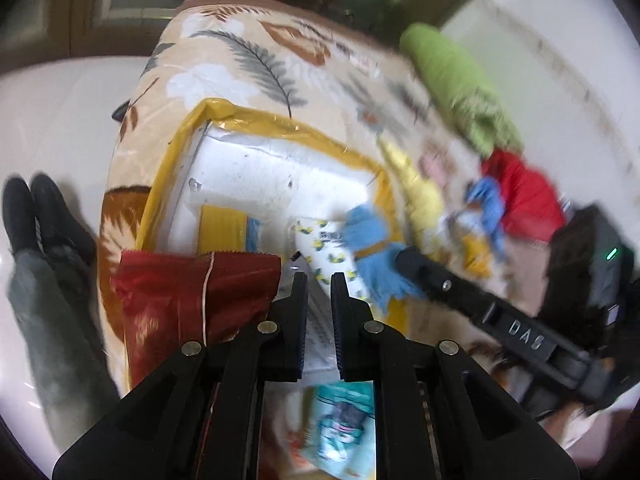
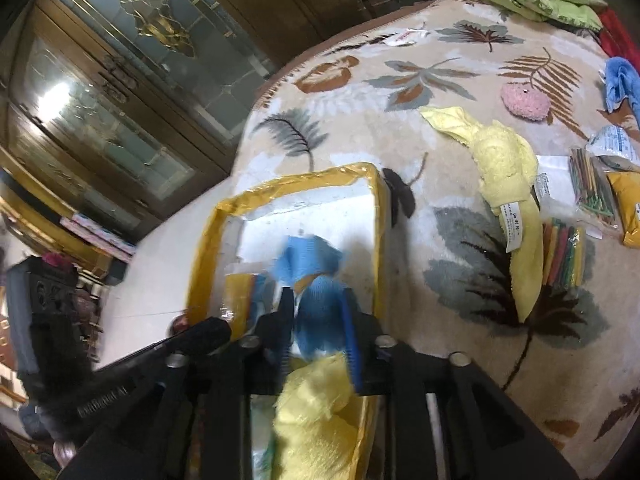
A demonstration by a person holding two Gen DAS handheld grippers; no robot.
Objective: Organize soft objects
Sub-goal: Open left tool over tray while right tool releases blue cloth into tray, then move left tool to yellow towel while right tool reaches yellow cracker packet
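Note:
A white foam box with a yellow taped rim (image 1: 256,120) (image 2: 296,184) sits on the leaf-patterned blanket. My right gripper (image 2: 318,304) hangs over the box, its jaws apart, with a blurred blue cloth (image 2: 316,316) (image 1: 372,248) loosely between them. One of its fingers (image 1: 424,276) shows in the left wrist view, touching that cloth. My left gripper (image 1: 319,284) stands over the box's near side with a narrow gap and nothing gripped. A red foil bag (image 1: 200,292) lies just left of it. A white sock with yellow print (image 1: 320,248) lies in the box.
On the blanket lie a yellow towel (image 2: 504,160), a pink puff (image 2: 524,100), another blue cloth (image 2: 620,80), packs of coloured sticks (image 2: 592,192), a green quilt (image 1: 460,80) and a red cloth (image 1: 528,204). A person's black-socked feet (image 1: 36,216) stand on the floor at left.

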